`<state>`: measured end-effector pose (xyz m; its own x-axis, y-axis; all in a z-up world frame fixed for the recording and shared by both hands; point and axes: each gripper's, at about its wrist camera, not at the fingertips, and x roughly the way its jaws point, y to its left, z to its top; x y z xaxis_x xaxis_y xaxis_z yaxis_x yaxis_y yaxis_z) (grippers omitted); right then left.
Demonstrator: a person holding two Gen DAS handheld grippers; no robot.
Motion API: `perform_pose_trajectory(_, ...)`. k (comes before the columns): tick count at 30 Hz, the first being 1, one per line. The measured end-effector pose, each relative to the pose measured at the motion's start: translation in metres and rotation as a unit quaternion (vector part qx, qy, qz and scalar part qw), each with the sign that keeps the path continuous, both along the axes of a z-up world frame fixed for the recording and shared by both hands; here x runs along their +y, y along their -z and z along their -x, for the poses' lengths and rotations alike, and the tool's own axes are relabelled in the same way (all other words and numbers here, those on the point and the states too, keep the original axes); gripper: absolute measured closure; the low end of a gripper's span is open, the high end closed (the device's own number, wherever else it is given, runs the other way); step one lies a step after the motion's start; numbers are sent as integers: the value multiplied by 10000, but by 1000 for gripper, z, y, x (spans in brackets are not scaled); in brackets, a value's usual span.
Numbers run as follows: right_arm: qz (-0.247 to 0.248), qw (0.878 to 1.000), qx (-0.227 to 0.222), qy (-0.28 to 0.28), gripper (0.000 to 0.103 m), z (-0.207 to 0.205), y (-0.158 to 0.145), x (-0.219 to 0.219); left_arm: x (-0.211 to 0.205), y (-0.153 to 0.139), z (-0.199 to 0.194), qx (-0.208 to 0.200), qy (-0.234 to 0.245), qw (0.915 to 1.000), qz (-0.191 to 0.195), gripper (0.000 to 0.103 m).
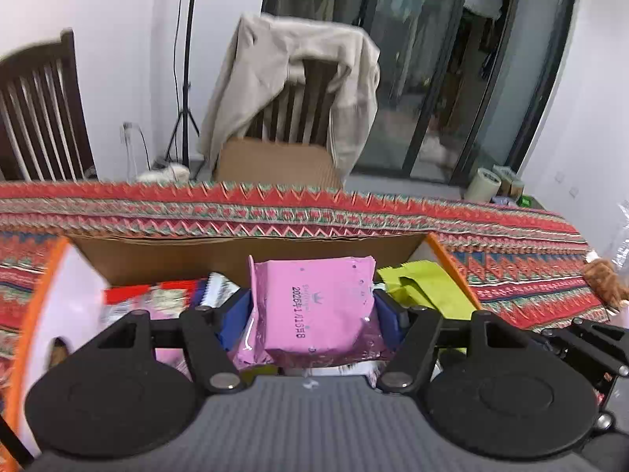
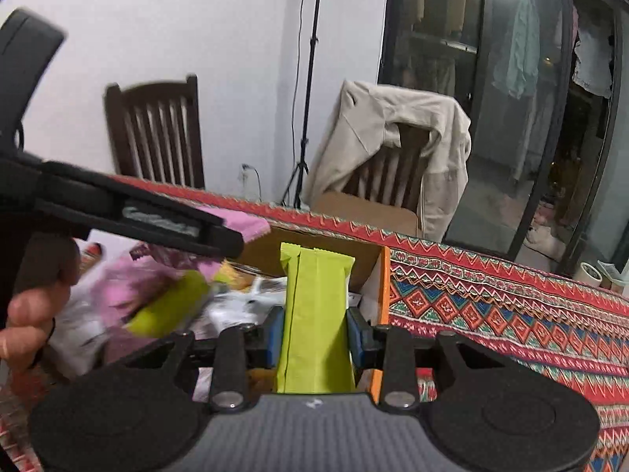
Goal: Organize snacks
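Note:
My left gripper (image 1: 312, 310) is shut on a pink snack packet (image 1: 314, 306) and holds it over an open cardboard box (image 1: 236, 251) with orange-edged white flaps. In the box lie a red and white packet (image 1: 153, 295) and a lime green packet (image 1: 424, 283). My right gripper (image 2: 314, 330) is shut on a lime green snack bar (image 2: 314, 314), held upright over the right part of the same box (image 2: 365, 251). The left gripper's body (image 2: 118, 212) with its pink packet (image 2: 243, 224) crosses the left of the right wrist view. More pink and green packets (image 2: 157, 303) lie blurred in the box.
The box rests on a table with a red patterned cloth (image 1: 314, 208), which stretches to the right (image 2: 511, 306). A chair draped with a beige jacket (image 1: 298, 90) and a second wooden chair (image 1: 43, 106) stand behind the table. A tape roll (image 1: 485, 185) sits at the far right.

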<state>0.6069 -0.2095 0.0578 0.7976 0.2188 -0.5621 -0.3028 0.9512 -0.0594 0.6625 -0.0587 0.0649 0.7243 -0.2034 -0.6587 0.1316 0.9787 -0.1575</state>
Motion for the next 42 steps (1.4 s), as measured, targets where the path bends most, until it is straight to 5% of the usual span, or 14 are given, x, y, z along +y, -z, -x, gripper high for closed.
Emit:
perform_pose_trajectory(9,407,9987,216,228,66,-50,33,15,-5,36,-44,628,132,9979,-6,23)
perform_pose_trajectory(14,518,9984,149,166,61,-50,36,17,-5,31,-40,490,145,9987,-52,19)
perform_pose_trajectory(16,481,9986,139,166,51,-49,33,17,-3,26,-35,425,182,9989,-89,19)
perform_pose_trajectory(23,433,9990,-37,123,50,-27,6,9,15,-12,0,85,158,9996,-195,14)
perform_pose_trajectory(31,61,9995,-312,52,37,24,-50,-8,48,-65,79,-456,106,9984,-315,9)
perform_pose_trajectory(42,-210,9961,-862,-28,25,151,-107,-23,80,-110,266,-1494,252,9872,-503,0)
